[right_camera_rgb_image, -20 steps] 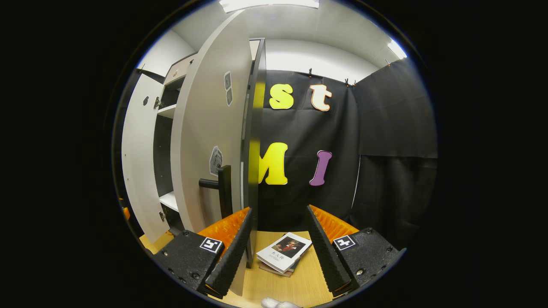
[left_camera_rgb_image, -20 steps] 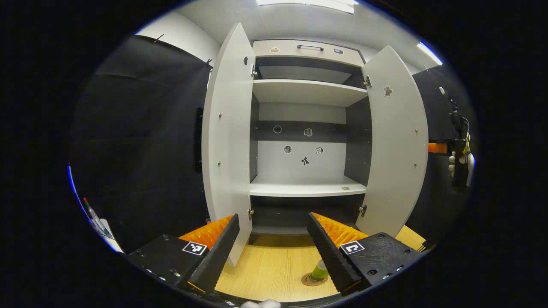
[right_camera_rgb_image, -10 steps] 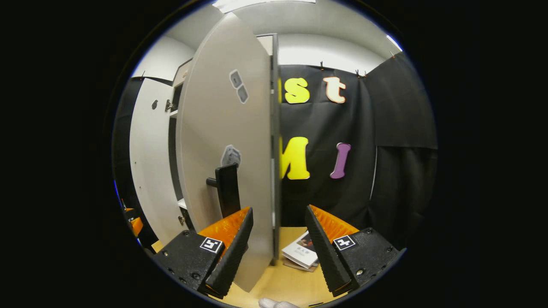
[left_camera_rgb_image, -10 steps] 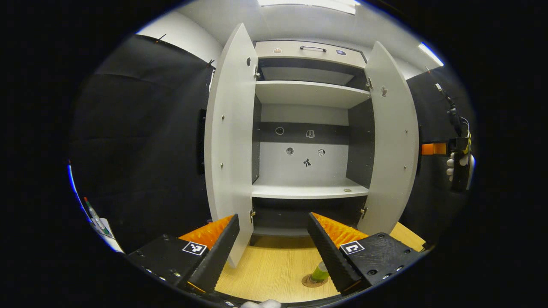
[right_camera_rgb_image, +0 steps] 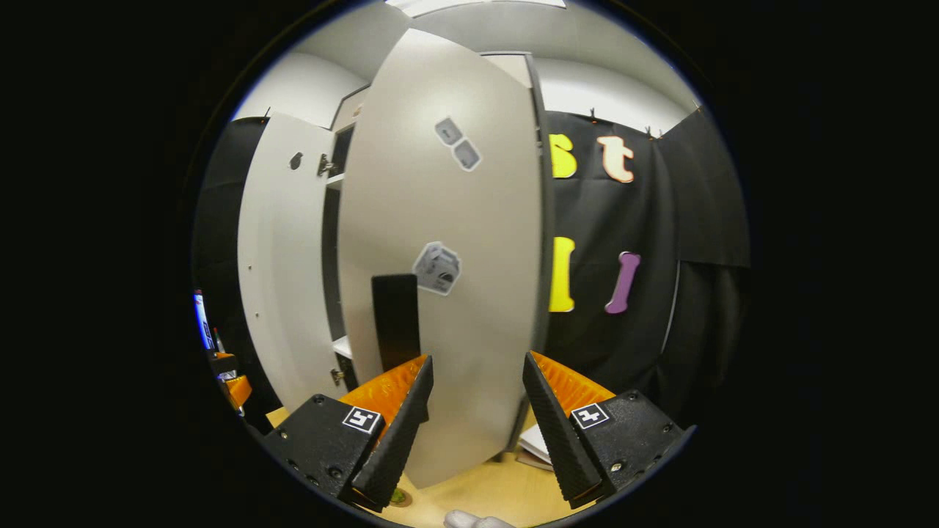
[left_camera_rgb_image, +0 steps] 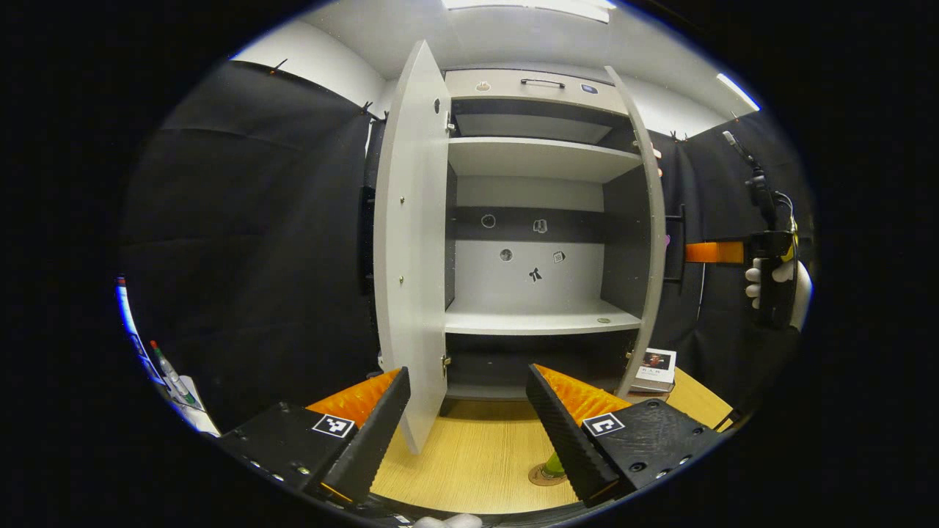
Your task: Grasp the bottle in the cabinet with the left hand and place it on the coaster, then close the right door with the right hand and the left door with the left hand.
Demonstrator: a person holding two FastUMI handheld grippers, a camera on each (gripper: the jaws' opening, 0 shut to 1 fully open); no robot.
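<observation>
The right gripper (right_camera_rgb_image: 477,400), fingers apart and empty, faces the right door (right_camera_rgb_image: 447,293) at frame centre; push flat near its handle (right_camera_rgb_image: 395,319).

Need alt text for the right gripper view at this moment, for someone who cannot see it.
The right claw, open and holding nothing, faces the outer side of the cabinet's grey right door, partly swung toward closed, with a black handle just above the left finger. Beyond it the left door stands open, and books lie on the wooden table past the door's edge.
</observation>
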